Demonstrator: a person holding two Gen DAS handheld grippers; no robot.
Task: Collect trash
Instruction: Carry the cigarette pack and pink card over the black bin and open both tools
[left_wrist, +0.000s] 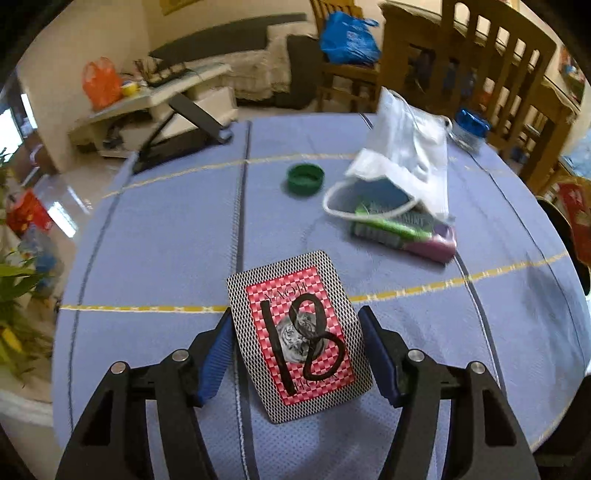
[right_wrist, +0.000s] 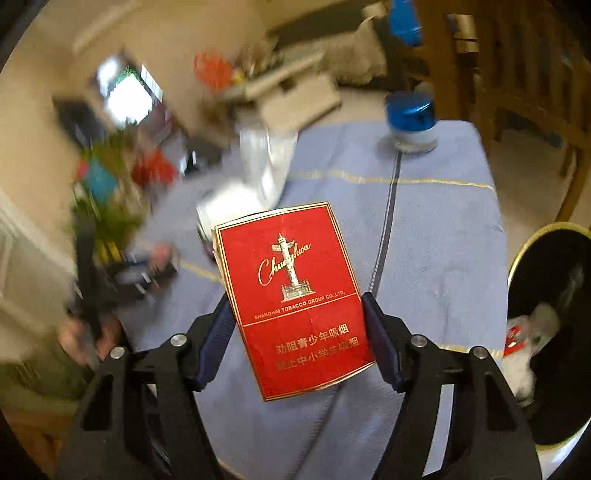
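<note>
We saw the left tool (left_wrist: 297, 345) closed on a playing card (left_wrist: 299, 338), its blue pads pressing the card's two long edges; the card showed its red checked back with "18" drawn on it in black marker, and it sat tilted above the blue cloth of the surface (left_wrist: 147, 240). Farther off on that cloth lay a green bottle cap (left_wrist: 306, 178), and just to its right a white plastic bag (left_wrist: 402, 155) stood slumped and open toward us, with a green packet (left_wrist: 391, 225) and a pink packet (left_wrist: 436, 245) lying at its mouth — the two touching each other. A blue-lidded jar (left_wrist: 470, 127) stood behind the bag near the far edge. In the right wrist view, the right tool (right_wrist: 295, 325) gripped a red cigarette pack (right_wrist: 295, 299) by its sides, front face toward the camera, held above the same surface (right_wrist: 443, 240). The jar (right_wrist: 410, 122) stood at the far end there. At the right edge, beside the surface and lower, a black bin (right_wrist: 554, 332) with a gold rim held white and red scraps — we could not tell what they were. The left half of that view was blurred.
</note>
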